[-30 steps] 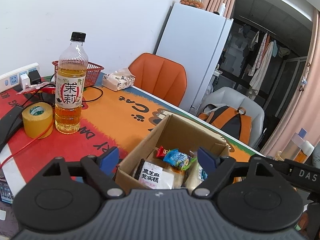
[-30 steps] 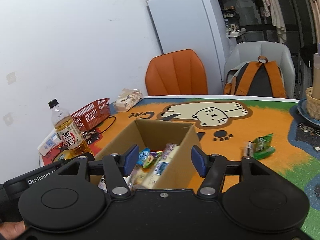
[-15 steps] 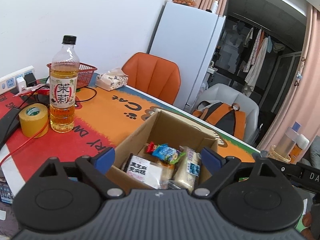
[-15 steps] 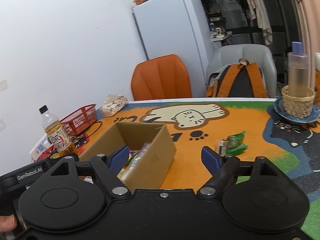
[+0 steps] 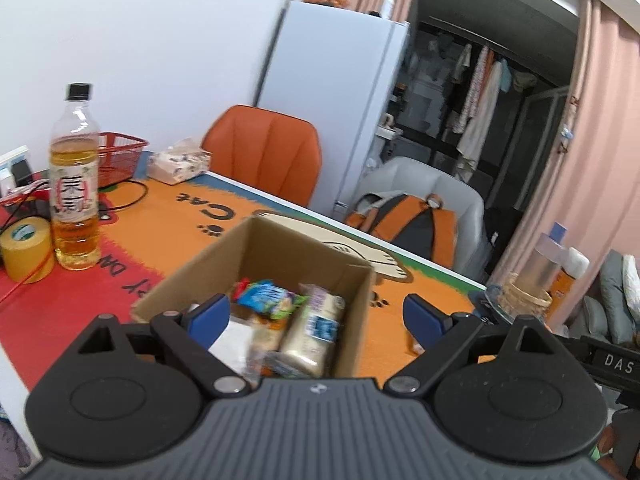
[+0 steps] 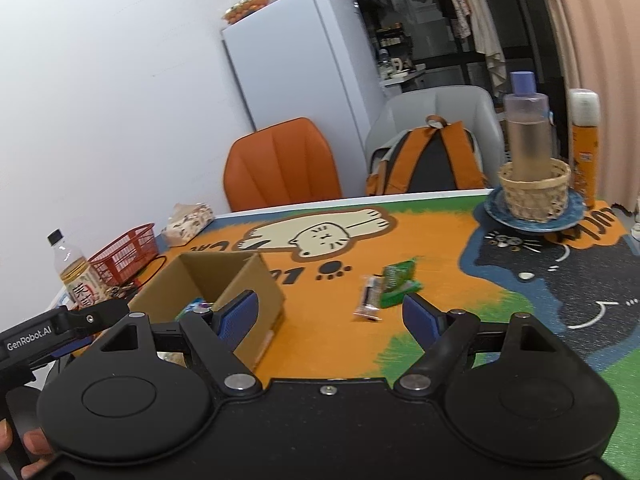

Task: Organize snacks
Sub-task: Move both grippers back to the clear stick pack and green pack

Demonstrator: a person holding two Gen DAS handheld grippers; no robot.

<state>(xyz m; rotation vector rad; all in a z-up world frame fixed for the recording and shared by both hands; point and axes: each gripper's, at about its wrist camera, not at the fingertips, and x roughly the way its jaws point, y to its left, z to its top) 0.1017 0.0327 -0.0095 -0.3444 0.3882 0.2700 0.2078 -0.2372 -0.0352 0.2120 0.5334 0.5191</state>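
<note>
- Two snack packets lie loose on the cat-print table mat (image 6: 440, 280): a green packet (image 6: 398, 283) touching a slim clear-wrapped bar (image 6: 370, 298), whose long axis runs toward the camera
- The cardboard box (image 5: 352, 280), open-topped, holds several more wrapped snacks, their count unclear; a pale long pack (image 5: 316, 330) lies lengthwise
- Left gripper (image 5: 316, 316) is spread wide over the box, empty
- Right gripper (image 6: 332, 316), spread and empty, has just been opening; the loose packets lie just beyond it

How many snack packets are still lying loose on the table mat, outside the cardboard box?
2: a green packet and a slim clear-wrapped bar touching its left side, right of the cardboard box. Others may be hidden.
</note>
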